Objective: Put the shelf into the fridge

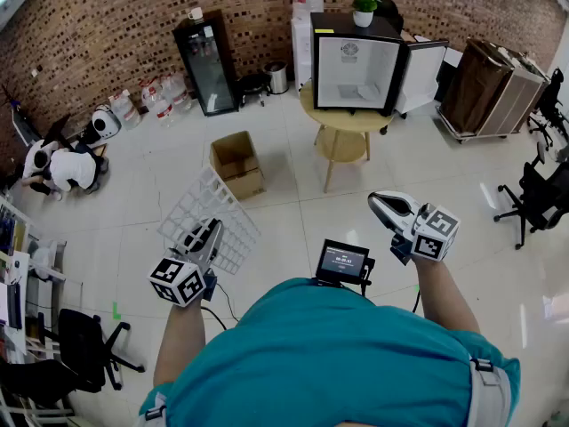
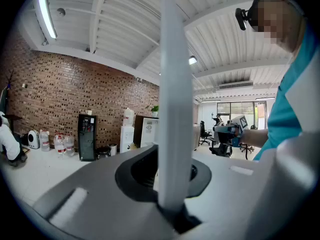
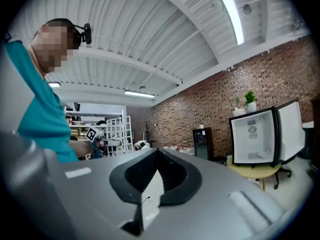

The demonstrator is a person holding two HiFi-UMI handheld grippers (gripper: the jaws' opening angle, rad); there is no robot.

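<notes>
White wire shelf [image 1: 200, 198] sits clamped in our left gripper [image 1: 211, 229], right gripper [image 1: 384, 205] closed on nothing; we should carry it level toward the open mini fridge [image 1: 356, 65]

Left gripper [image 1: 210, 231]: held forward at the person's 11 o'clock on a bare forearm, nose toward 1 o'clock, jaws clamped on the edge of the wire shelf [image 1: 200, 205].
Right gripper [image 1: 384, 203]: forward at 1 o'clock, nose angled toward 10 o'clock, jaws pressed together, empty.
</notes>
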